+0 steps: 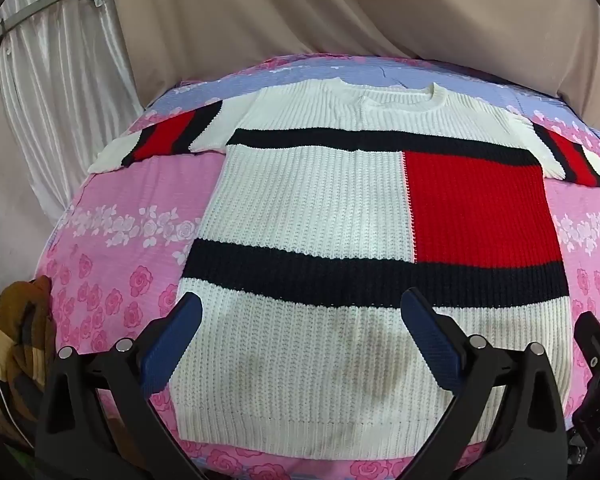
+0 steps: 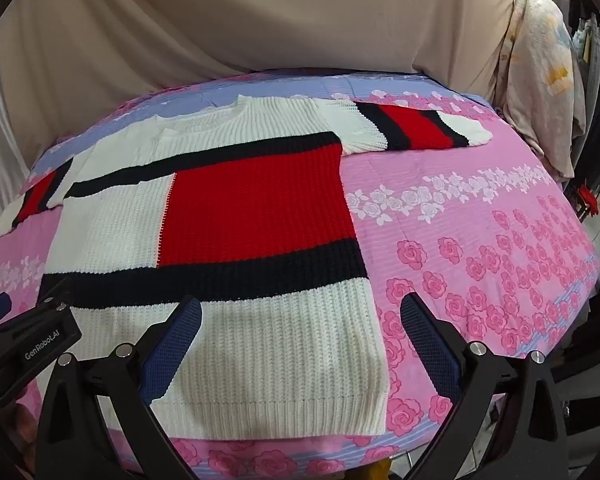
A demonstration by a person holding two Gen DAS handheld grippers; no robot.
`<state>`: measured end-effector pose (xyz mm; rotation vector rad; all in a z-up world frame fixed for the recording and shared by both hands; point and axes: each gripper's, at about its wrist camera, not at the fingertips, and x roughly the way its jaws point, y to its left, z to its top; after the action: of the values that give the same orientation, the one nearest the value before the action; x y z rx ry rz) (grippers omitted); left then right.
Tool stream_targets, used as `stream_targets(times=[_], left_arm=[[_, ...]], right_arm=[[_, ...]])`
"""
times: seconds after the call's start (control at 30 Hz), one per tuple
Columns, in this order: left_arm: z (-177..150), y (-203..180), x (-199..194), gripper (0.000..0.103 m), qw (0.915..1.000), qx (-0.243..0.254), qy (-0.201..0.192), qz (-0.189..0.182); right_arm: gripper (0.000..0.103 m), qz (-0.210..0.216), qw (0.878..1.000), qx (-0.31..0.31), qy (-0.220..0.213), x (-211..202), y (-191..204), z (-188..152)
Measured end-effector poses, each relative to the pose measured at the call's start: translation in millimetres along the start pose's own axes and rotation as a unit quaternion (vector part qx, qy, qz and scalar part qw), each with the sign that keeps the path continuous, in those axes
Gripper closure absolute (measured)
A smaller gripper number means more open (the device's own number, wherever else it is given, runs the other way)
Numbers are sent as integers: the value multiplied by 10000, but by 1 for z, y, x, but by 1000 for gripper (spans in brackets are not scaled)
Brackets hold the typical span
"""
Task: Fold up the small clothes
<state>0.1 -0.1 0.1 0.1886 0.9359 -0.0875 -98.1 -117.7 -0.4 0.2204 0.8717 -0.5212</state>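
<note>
A knit sweater (image 1: 312,208), white with black bands and a red panel, lies flat and face up on the pink floral sheet (image 1: 112,216), both short sleeves spread out. My left gripper (image 1: 300,320) is open and empty, above the sweater's lower hem area. In the right wrist view the sweater (image 2: 228,208) fills the left half. My right gripper (image 2: 300,320) is open and empty, over the sweater's lower right corner, one finger over the knit and the other over the sheet (image 2: 480,248). The left gripper's body (image 2: 28,344) shows at the left edge there.
Beige cloth (image 1: 300,16) hangs behind the table, white curtains (image 1: 60,80) at the left. A brown garment (image 1: 20,340) sits off the table's left edge. More hanging clothes (image 2: 540,80) stand at the right. The right gripper's body (image 1: 596,360) shows at the right edge.
</note>
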Motion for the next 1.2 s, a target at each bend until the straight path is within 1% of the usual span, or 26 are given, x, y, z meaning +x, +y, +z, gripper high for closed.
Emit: stream_targets(times=[0.07,0.1,0.13,0.23,0.27,0.3,0.4,0.43,1.2], left_arm=[[1,1,0,6,10000,-4,-1,25],[2,1,0,6,10000,-6,-12,47],[-4,-3,-3,6,9998,54,-165,99],[-3,-3,-4,6,9999,65,-121,35],[-2,-8,-3,6,9999,115,-90,83],[0,-6,-1,6,9999,103,-27,44],[-2,-3,0,6,9999,95,-29,10],[-2,-3,1,6,10000,94,-28,-10],[-6,-2,8,6,9999,152,47,-26]], right_arm=[[5,63,9998,65,-169,-3,-1,-1],[5,66,9998,59,-176,-4,-2,-2],[5,57,9998,51,-195,-6,-2,-4],[5,27,9997,35,-245,-7,5,-7],[5,6,9997,42,-251,-8,6,-9],[5,-10,9998,18,-187,-6,6,-6],[5,-30,9999,63,-98,-4,7,-8],[5,-10,10000,26,-26,-1,6,-3],[5,-17,10000,-19,38,2,11,-2]])
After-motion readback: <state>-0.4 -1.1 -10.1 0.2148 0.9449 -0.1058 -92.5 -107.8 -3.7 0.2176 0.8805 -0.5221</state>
